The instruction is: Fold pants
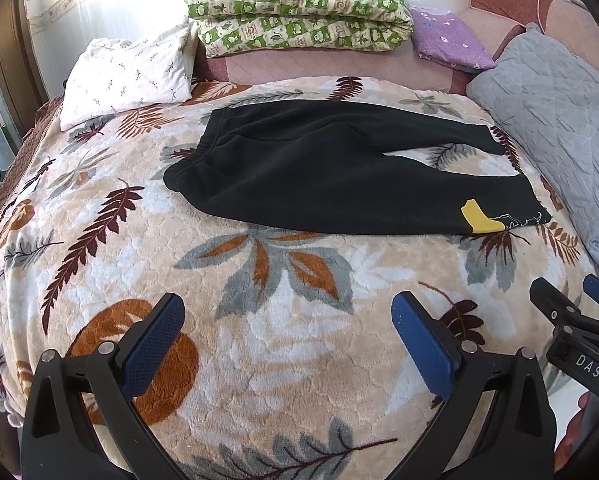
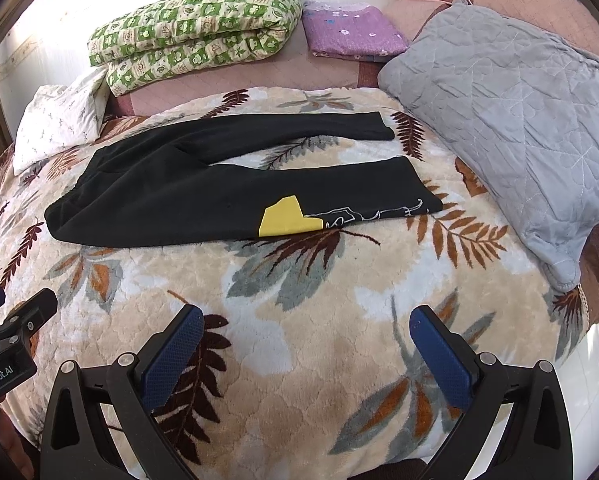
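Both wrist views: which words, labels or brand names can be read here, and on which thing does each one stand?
"DAS": white letters on the right gripper body, at the right edge of the left wrist view.
"enRobot.AI": white letters on the left gripper body, at the left edge of the right wrist view; the start is cut off.
White line print beside the yellow patch on the pants: not readable as words.

a bed with a leaf-print blanket point(image 1: 283, 360) lies under the fingers; beyond them, pillows and a folded green quilt point(image 2: 195, 32) against a sunlit white wall point(image 1: 119, 0).
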